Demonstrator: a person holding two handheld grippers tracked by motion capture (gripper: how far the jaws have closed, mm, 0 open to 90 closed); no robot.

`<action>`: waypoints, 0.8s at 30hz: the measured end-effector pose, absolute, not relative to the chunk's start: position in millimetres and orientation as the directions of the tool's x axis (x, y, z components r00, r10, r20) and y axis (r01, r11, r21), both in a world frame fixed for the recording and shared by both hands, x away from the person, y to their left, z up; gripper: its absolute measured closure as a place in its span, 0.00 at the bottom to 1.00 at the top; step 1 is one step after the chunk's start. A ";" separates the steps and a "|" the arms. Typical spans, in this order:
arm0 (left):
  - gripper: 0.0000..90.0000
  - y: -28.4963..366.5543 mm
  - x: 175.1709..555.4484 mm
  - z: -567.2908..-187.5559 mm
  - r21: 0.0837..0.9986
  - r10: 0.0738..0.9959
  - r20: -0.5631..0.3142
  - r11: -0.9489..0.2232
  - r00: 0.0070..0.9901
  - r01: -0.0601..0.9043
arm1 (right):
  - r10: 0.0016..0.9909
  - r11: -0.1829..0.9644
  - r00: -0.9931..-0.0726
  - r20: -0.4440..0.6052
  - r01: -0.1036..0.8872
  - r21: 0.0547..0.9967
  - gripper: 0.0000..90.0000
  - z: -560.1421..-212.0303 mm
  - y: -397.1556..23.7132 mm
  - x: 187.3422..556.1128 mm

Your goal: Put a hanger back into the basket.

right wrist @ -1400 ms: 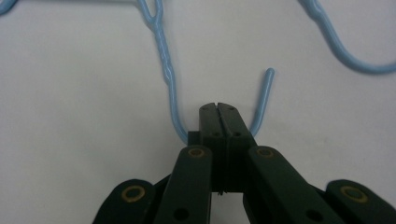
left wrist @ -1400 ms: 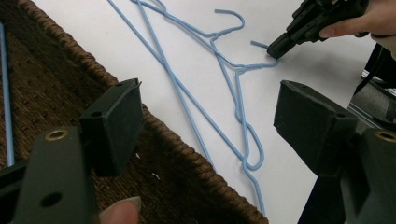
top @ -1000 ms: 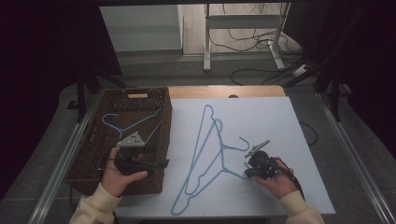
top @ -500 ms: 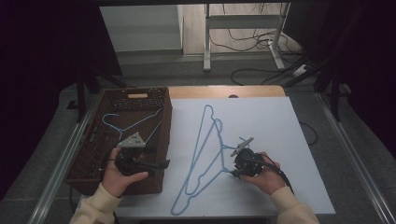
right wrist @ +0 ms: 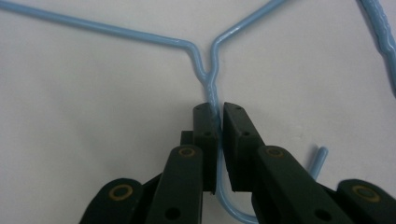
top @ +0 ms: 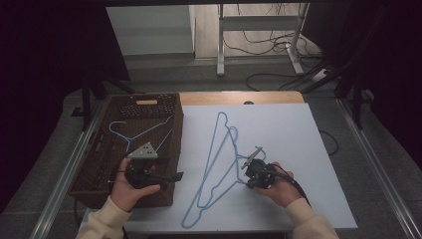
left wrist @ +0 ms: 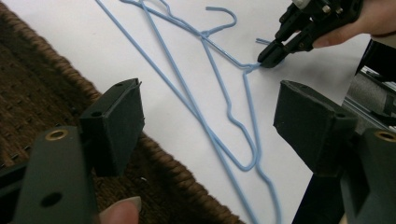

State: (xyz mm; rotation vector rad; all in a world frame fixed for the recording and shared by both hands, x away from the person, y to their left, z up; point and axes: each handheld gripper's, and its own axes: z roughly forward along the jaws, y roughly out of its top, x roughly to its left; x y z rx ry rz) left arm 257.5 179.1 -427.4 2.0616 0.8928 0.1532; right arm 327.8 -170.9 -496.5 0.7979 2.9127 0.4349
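Observation:
Several light blue wire hangers [top: 219,149] lie overlapping on a white sheet [top: 288,129]. My right gripper [top: 247,163] is at the neck of the right-hand hanger [right wrist: 208,79], just under its hook. Its jaws have just been closing and are now shut on the twisted wire neck, seen between the pads in the right gripper view [right wrist: 217,116]. The left gripper view shows those tips on the wire [left wrist: 268,58]. My left gripper [top: 174,177] hovers over the near right corner of a brown wicker basket [top: 164,107], jaws wide open [left wrist: 210,107] with nothing between them.
One more blue hanger [top: 134,132] lies inside the basket. The basket stands left of the white sheet, touching its edge. Beyond the table are a metal stand [top: 259,40] and loose cables [top: 278,79] on the floor.
My right hand has slid left to the hanger's neck, and its jaws have opened and then closed on the wire. The left hand has kept still.

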 end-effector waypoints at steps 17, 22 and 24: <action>0.27 116.7 250.2 -428.6 0.727 0.568 -0.141 -0.497 0.811 0.474 | 0.526 0.793 -0.850 0.023 0.500 0.347 0.96 -474.9 -173.5 323.6; 0.27 98.7 252.9 -435.4 0.701 0.563 -0.164 -0.511 0.810 0.498 | 0.525 0.793 -0.851 0.029 0.501 0.346 0.96 -474.2 -174.9 322.6; 0.27 90.4 254.8 -439.5 0.685 0.563 -0.168 -0.523 0.809 0.507 | 0.526 0.793 -0.850 0.028 0.502 0.346 0.96 -473.8 -175.2 322.6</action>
